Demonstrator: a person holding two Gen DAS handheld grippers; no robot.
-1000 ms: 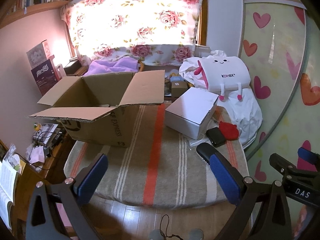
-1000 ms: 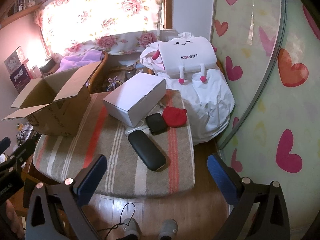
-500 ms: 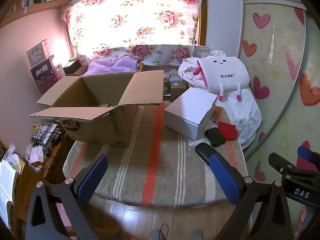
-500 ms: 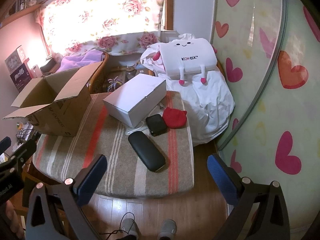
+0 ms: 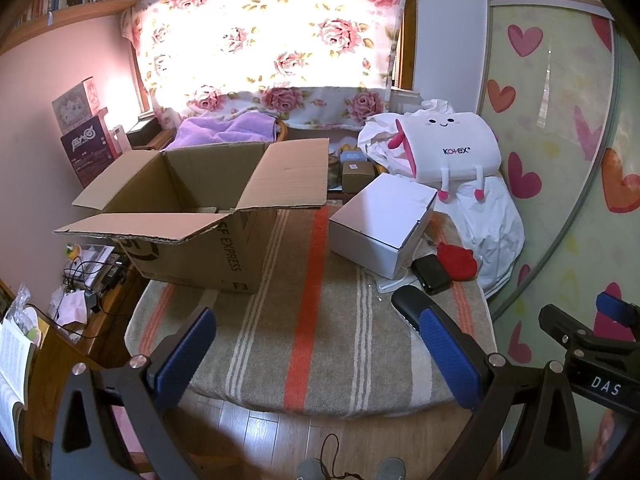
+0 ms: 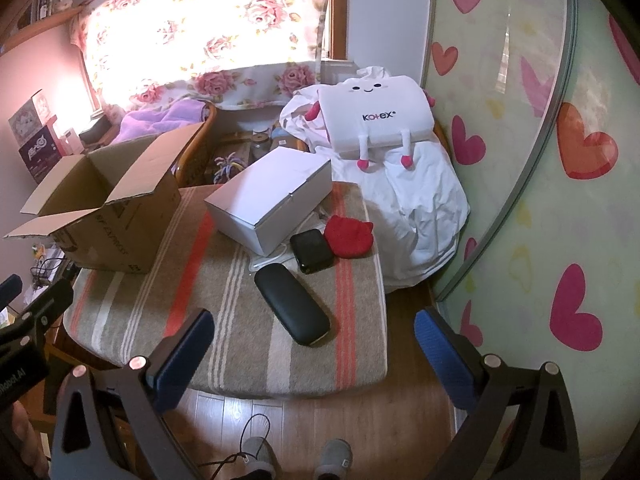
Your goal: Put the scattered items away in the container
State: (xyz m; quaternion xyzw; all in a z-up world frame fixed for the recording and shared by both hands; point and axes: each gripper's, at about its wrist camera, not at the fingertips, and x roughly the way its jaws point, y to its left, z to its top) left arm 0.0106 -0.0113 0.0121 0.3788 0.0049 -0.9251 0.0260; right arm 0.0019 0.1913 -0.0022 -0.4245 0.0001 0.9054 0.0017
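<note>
An open cardboard box [image 5: 192, 216] [image 6: 104, 208] stands on the left of a striped cushioned table [image 5: 312, 320]. To its right lie a white box [image 5: 380, 220] [image 6: 272, 196], a black glasses case [image 6: 292, 304], a small black pouch [image 6: 312, 250] [image 5: 431, 274] and a red cat-shaped item [image 6: 348, 234] [image 5: 458, 260]. My left gripper [image 5: 316, 356] is open and empty above the table's near edge. My right gripper [image 6: 316, 356] is open and empty, near the glasses case.
A white Kotex plush bag [image 6: 376, 116] sits on white cloth [image 6: 420, 208] behind the table at the right. A heart-patterned sliding door [image 6: 540, 160] is on the right. A cluttered desk [image 5: 72, 280] is at the left. Wooden floor [image 6: 320, 420] lies below.
Both views have shifted only slightly; the grippers stay open and nothing on the table has moved.
</note>
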